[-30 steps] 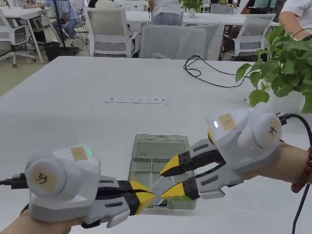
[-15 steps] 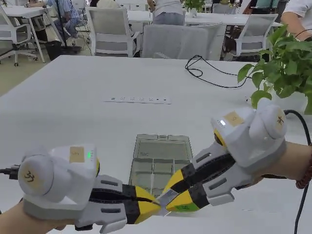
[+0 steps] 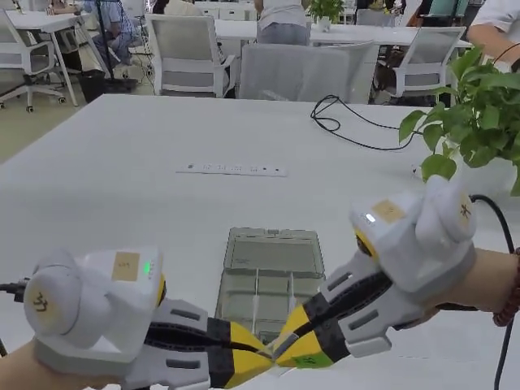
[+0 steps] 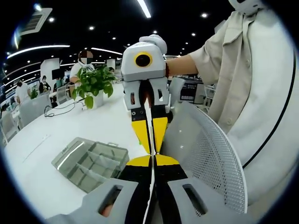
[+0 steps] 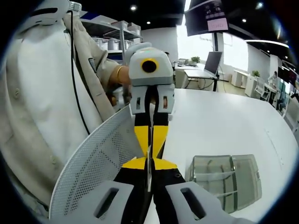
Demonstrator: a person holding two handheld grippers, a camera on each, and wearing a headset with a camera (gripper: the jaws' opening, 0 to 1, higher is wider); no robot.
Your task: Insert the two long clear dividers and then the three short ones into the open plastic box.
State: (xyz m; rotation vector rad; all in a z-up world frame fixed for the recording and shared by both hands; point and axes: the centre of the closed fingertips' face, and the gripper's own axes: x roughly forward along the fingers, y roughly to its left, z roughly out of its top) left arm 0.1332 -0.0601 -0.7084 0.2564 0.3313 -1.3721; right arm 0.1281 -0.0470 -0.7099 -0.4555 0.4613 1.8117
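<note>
At the near edge of the surface (image 3: pixel 122 203), the left gripper (image 4: pixel 152 159) and the right gripper (image 5: pixel 149 161) are brought together tip to tip. Both are seen closed. A thin clear divider (image 4: pixel 150 193) is pinched edge-on in the jaws of each, so it is held from two sides at once. Whether it is a long or a short one cannot be told, since so little of it is exposed.

Just beyond the tips, the box (image 3: pixel 223 294) lies open on the surface, with its base nearer and its lid (image 3: pixel 272 252) laid flat on the far side. Partition lines can be made out in the base, so part of the insertion is judged done, though the pieces cannot be counted with certainty.

The step in hand is judged to be a regrip or hand-over of one divider before it is seated. For the next move, one gripper would need to be released. The strip would then be carried over the base, turned upright, lined up with a free slot and pressed down gently, as thin plastic is likely to flex.

Farther off, a power strip (image 3: pixel 231 170) is seen at mid-surface, with a cable (image 3: pixel 349 122) and a plant (image 3: pixel 475 106) at the far right.
</note>
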